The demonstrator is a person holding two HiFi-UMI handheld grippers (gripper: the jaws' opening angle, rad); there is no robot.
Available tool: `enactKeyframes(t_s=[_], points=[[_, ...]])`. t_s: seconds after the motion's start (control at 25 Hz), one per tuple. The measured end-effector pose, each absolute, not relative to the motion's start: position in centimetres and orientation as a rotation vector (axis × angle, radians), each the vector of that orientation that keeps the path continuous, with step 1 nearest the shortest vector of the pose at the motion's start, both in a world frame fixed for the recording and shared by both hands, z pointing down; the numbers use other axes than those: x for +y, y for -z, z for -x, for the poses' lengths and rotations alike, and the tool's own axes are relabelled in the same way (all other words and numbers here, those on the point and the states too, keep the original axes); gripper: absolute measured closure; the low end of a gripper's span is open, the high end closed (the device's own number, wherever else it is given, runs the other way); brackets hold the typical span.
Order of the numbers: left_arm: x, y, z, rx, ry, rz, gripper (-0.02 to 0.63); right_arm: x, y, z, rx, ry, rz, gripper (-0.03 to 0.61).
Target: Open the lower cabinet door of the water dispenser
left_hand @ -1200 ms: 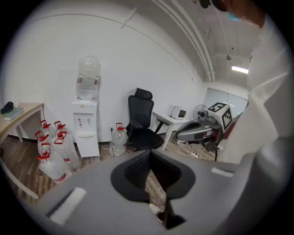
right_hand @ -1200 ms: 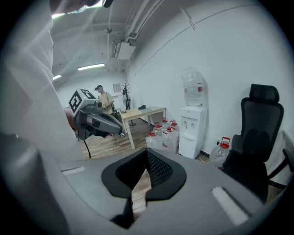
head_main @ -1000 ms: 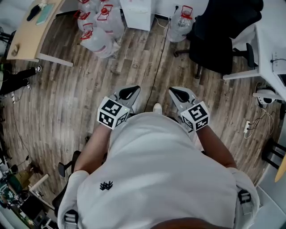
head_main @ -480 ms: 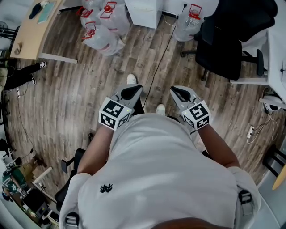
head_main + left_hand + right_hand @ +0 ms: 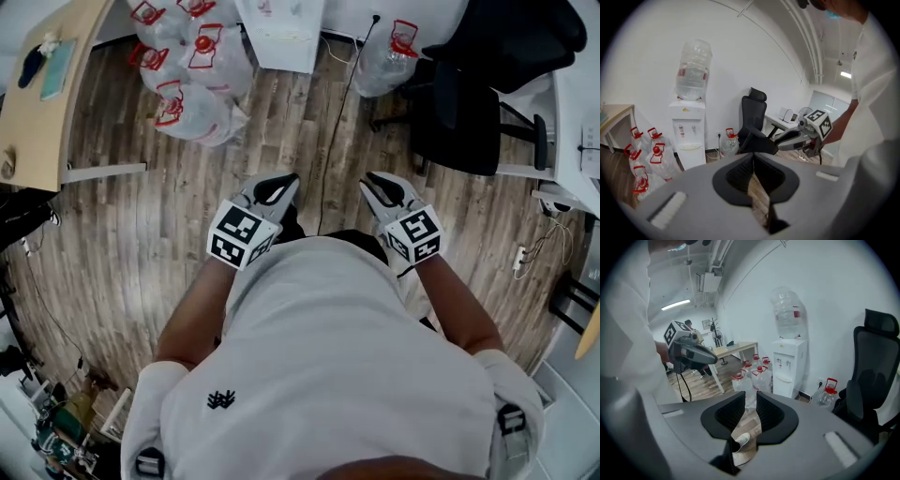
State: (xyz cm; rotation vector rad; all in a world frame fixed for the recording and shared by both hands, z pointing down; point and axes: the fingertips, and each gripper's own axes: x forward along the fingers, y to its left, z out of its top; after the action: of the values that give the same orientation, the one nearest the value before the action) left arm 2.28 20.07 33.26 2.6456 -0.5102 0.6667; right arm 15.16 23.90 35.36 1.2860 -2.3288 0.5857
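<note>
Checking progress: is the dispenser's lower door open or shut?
Looks shut: the door lies flush with the dispenser front in both gripper views, with no gap showing.

White short-sleeved shirt (image 5: pixel 328 347) bears a small black logo (image 5: pixel 221 400); grey left gripper (image 5: pixel 278 187) and right gripper (image 5: pixel 379 187) carry 2 marker cubes (image 5: pixel 237 236).

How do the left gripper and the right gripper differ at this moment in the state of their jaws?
The left gripper has its jaws meeting at the tips; the right gripper has its jaws apart, having just been opening. Through the right gripper's gap the floor and a white shoe show; the left gripper leaves only a thin sliver of floor. Both hold nothing, and neither has reached the water dispenser.
</note>
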Motion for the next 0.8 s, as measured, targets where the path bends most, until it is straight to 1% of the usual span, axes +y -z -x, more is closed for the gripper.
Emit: enactKeyframes(t_s=[0.16,0.36,0.6,0.8], points=[[14.3,-33.5,-0.7,-0.411,-0.728,-2.68,0.558,17.8,-36.1,-14.2,-2.282,-0.6,-1.334,0.526],[9.5,-34.6,-0.4,-0.377,-0.747,-2.668,0.558,12.0,-39.5,-14.4,-2.235,-0.669,-1.32,0.515],[4.4,-36.4,-2.2,-0.376,-0.765,-2.626,0.558,3.3,-45.7,-16.0,-2.207,-0.684,-1.247,0.505],[-0.1,-38.2,-5.9,-0.362,-0.808,-2.592,0.558,-5.3,-52.4,-19.5,-2.183,-0.669,-1.2,0.505]])
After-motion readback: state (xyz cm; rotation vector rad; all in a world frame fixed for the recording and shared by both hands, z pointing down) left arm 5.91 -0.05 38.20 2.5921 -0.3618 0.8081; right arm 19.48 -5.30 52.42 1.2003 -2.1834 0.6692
